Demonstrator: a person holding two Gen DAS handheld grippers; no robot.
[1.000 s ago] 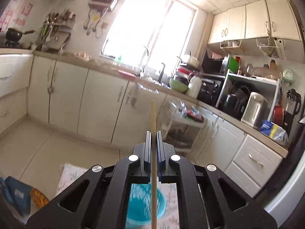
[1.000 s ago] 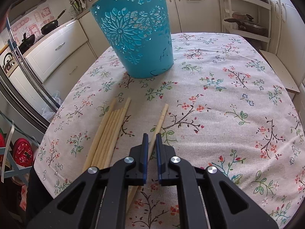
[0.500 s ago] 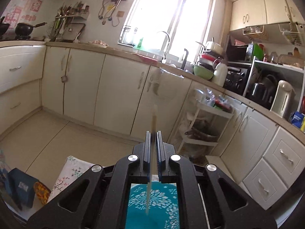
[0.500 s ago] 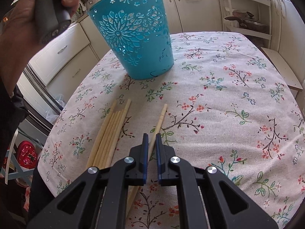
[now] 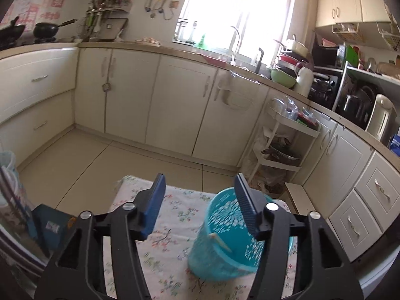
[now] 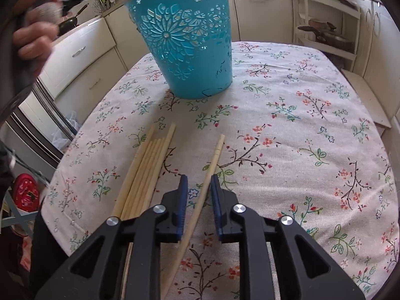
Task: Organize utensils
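A teal cut-out bucket stands on the floral tablecloth; in the left wrist view it sits below, with one wooden chopstick inside. My left gripper is open and empty above the bucket. My right gripper is open, low over the cloth, its fingers on either side of a single chopstick without touching it. A bundle of several chopsticks lies to the left.
Kitchen cabinets and a white rack with pots stand beyond the table. The table's left edge drops to the floor. The person's hand with the left gripper is at the upper left.
My left gripper opened and let the chopstick fall into the bucket. My right gripper opened from nearly shut, staying around the single chopstick.
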